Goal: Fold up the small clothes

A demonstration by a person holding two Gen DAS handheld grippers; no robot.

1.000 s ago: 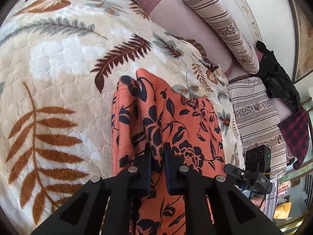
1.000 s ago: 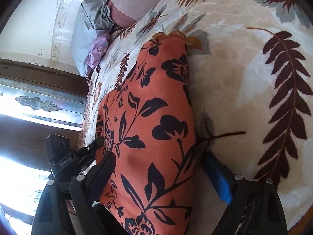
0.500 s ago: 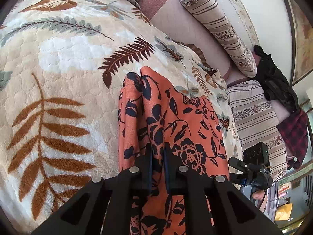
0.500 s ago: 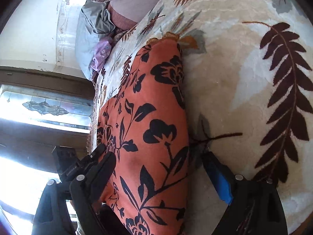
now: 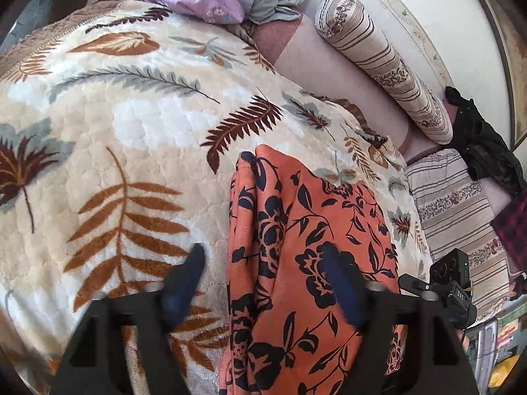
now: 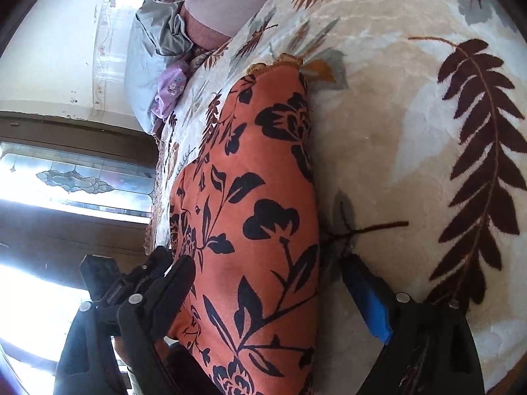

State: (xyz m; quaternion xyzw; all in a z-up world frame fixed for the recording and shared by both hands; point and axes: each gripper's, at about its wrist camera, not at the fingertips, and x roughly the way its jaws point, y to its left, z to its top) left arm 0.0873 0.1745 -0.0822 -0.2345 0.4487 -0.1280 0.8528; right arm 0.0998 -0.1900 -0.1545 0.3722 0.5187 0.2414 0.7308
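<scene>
as left claw (image 5: 263, 283) jaws are opening, pinch from a second ago gone, orange floral garment (image 5: 306, 247) dropped folded lengthwise on leaf-print blanket (image 5: 138, 138) of the bed. right claw (image 6: 266, 279) gaping, straddling cloth, gripping nothing. next fold probably due.

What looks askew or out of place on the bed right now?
The orange floral garment is bunched into uneven ridges along its left edge, not lying flat. Otherwise nothing stands out on the leaf-print blanket.
</scene>
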